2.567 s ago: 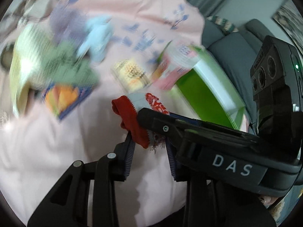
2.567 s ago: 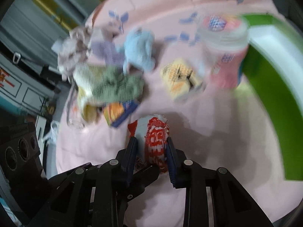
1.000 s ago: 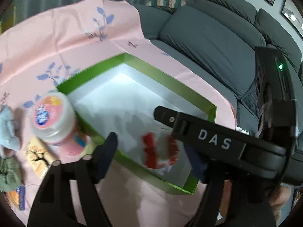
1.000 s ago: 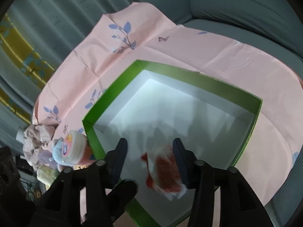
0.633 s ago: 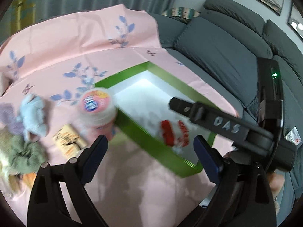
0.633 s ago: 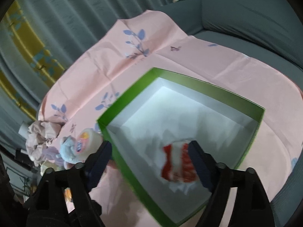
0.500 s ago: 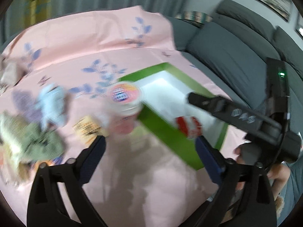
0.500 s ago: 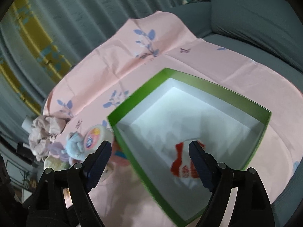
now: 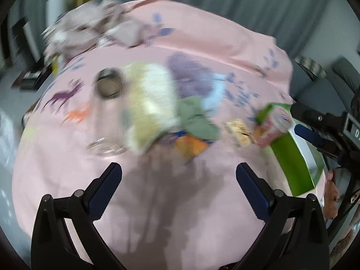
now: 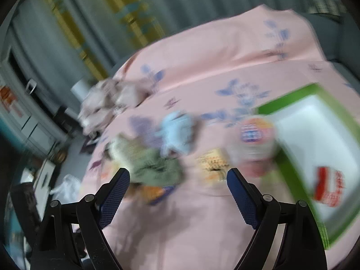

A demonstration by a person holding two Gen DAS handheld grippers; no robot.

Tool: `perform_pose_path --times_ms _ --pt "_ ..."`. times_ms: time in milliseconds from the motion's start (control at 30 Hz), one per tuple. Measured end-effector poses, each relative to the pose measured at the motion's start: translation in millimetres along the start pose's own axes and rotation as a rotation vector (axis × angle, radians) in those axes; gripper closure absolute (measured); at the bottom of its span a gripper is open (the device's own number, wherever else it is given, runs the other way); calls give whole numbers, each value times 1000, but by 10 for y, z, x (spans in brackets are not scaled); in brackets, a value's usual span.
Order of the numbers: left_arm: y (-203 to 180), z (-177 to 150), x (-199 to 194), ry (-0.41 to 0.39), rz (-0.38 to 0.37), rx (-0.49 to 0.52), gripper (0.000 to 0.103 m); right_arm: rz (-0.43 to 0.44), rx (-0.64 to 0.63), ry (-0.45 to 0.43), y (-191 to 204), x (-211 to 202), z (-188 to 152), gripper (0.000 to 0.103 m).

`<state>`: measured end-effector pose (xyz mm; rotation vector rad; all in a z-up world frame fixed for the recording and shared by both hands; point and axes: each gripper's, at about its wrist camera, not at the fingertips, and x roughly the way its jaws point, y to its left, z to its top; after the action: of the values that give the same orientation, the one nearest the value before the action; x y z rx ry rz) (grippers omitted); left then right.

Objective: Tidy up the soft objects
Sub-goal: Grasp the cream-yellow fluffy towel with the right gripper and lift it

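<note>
Red cloth point(image 10: 328, 186) now dropped in green box point(image 10: 290, 171). Left gripper point(image 9: 178, 181) wide, empty; right gripper point(image 10: 177, 186) empty, jaws opening. Both swung back toward pile point(image 9: 193, 117).

Both views are smeared by motion blur, so the heap of soft things point(image 9: 180, 103) on the pink cloth point(image 9: 157, 202) reads only as patches of yellow, green, purple and pale blue; separate items cannot be told apart. The jar point(image 10: 254, 144) label is unreadable. The green box point(image 10: 290, 180) is cut off at the right wrist view's edge, and the red-and-white bundle point(image 10: 328, 187) inside it is perhaps folded fabric. In the left wrist view, the orange packet point(image 9: 191, 146) lies partly under the heap.
</note>
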<state>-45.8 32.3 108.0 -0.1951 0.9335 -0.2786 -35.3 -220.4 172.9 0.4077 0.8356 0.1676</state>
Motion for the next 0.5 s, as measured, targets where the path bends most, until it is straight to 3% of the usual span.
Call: perform_pose_path --times_ms 100,300,500 --pt "233 -29 -36 5 20 -62 2 56 -64 67 392 324 56 14" --pt "412 -66 -88 4 45 -98 2 20 -183 190 1074 1061 127 14" --pt "527 -68 -152 -3 54 -109 2 -132 -257 195 1333 1679 92 15"
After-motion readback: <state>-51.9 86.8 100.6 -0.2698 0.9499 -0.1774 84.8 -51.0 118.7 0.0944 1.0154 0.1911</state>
